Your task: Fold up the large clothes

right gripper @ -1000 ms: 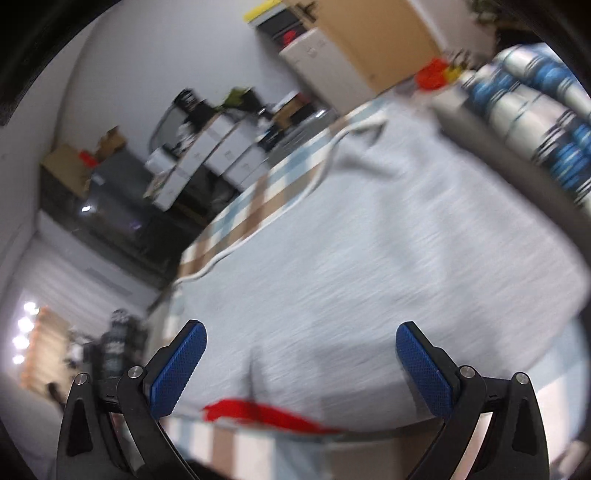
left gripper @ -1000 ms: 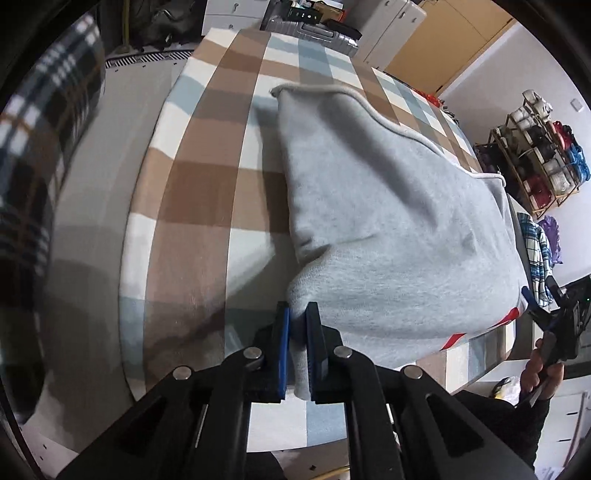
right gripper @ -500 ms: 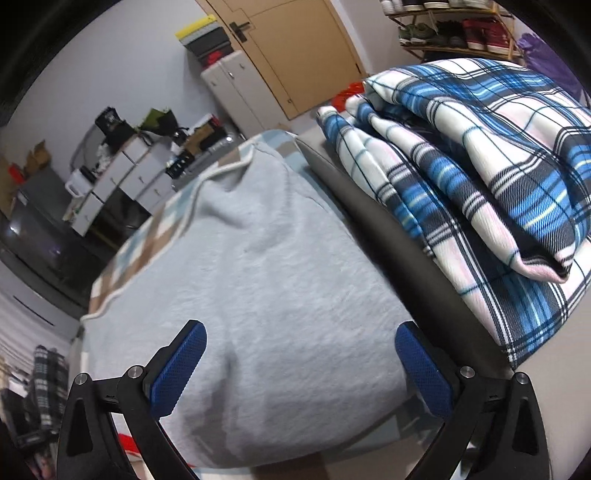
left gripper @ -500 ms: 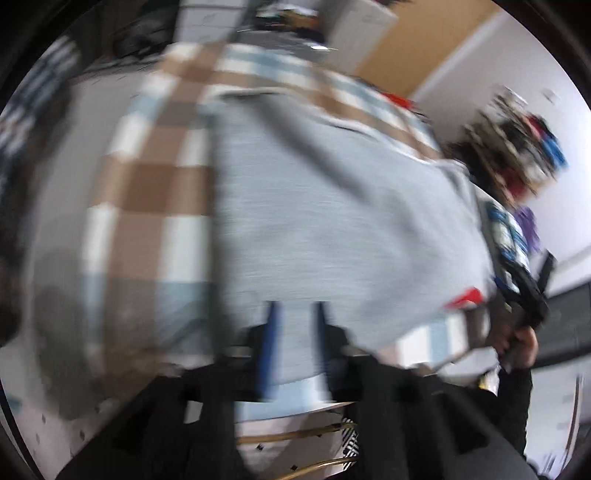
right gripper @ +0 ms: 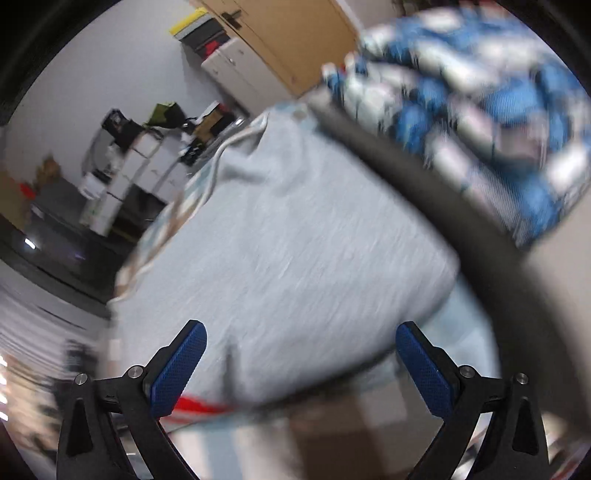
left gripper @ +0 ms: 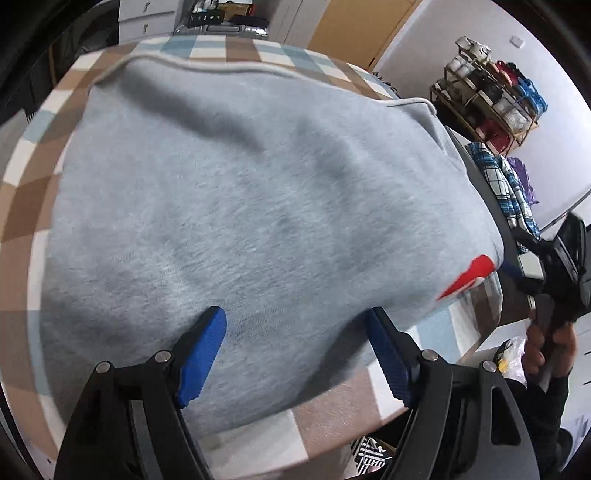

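Blue pads on our left gripper [left gripper: 295, 350] stand apart; its jaws have just been opening, with the near edge of the grey garment [left gripper: 258, 206] lying between them, no longer pinched. Our right gripper [right gripper: 301, 363] is spread wide too, over the garment's near right corner, holding nothing.

Out from the fingers, the garment lies on a checked cloth [left gripper: 33, 173] as a thick, roughly rectangular bundle, so we judge at least one fold is made. A red patch [left gripper: 469, 275] shows at its near right edge, and a white hem runs along the far side. Soft creases cross the top, so smoothing or one more fold may remain; we cannot tell for sure.

Right of the bundle, past a dark rim [right gripper: 424, 192], sits a blue plaid stack [right gripper: 480, 110], close enough to crowd any move that way. Farther off stand a shoe rack [left gripper: 491, 99] and a wooden door [left gripper: 351, 29].
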`<state>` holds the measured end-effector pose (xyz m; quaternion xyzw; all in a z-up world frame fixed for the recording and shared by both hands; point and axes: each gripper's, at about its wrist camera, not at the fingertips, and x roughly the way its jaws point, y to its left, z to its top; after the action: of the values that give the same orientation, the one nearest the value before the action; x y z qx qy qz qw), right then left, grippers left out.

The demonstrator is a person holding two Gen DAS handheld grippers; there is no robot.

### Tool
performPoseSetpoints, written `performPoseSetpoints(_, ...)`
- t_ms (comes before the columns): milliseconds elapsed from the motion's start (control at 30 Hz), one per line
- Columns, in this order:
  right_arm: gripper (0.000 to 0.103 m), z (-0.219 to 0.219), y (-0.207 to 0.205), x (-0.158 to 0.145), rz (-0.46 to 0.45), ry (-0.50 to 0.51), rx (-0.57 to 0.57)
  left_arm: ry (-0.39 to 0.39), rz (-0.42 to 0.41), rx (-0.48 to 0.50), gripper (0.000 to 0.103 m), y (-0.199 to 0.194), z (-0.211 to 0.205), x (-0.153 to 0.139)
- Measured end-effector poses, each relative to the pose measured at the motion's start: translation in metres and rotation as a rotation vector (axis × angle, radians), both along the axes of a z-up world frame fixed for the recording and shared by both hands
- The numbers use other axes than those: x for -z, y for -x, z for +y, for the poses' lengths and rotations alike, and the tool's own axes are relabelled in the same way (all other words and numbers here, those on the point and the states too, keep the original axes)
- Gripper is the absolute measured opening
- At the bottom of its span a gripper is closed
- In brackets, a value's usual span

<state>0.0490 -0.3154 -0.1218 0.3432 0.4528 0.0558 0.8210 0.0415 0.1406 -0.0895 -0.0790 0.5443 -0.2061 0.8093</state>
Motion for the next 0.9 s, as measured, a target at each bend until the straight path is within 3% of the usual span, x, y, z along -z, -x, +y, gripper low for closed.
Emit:
performPoseSetpoints(67,0.103,-0.006,0.003,0.017,0.024,-0.209,0.004,0.018,-0.002,0.012,0.075,0.003,0.006,-0.004)
performPoseSetpoints(133,0.103,-0.01,0.0,0.027,0.054,-0.279,0.024,0.021,0.001,0.028,0.075,0.002,0.007,-0.006)
performPoseSetpoints(333,0.103,0.003,-0.033,0.024,0.046,-0.215,-0.03,0.02,0.002,0.072,0.075,0.0,0.006,-0.005)
performPoseSetpoints(467,0.103,0.01,-0.049,0.02,0.018,-0.107,0.031,0.033,-0.003,0.075,0.075,-0.003,0.009,-0.003)
performPoseSetpoints(533,0.075,0.016,-0.05,0.021,0.013,-0.088,0.093,0.035,-0.009,0.076,0.075,-0.005,0.01,-0.004)
performPoseSetpoints(567,0.036,0.014,-0.045,0.025,0.013,-0.088,0.133,0.037,-0.012,0.077,0.075,-0.006,0.01,-0.004)
performPoseSetpoints(667,0.025,0.007,-0.029,0.021,-0.051,-0.137,0.136,0.043,-0.013,0.079,0.075,-0.01,0.012,-0.004)
performPoseSetpoints(800,0.019,0.021,0.005,-0.015,-0.19,-0.062,0.045,0.007,-0.025,0.078,0.075,-0.013,0.018,-0.005)
performPoseSetpoints(867,0.019,0.026,0.019,-0.013,-0.176,-0.055,0.039,-0.06,-0.051,0.029,0.075,-0.016,0.027,-0.006)
performPoseSetpoints(900,0.019,0.027,0.022,-0.007,-0.126,-0.033,0.038,-0.068,-0.053,0.004,0.075,-0.018,0.032,-0.007)
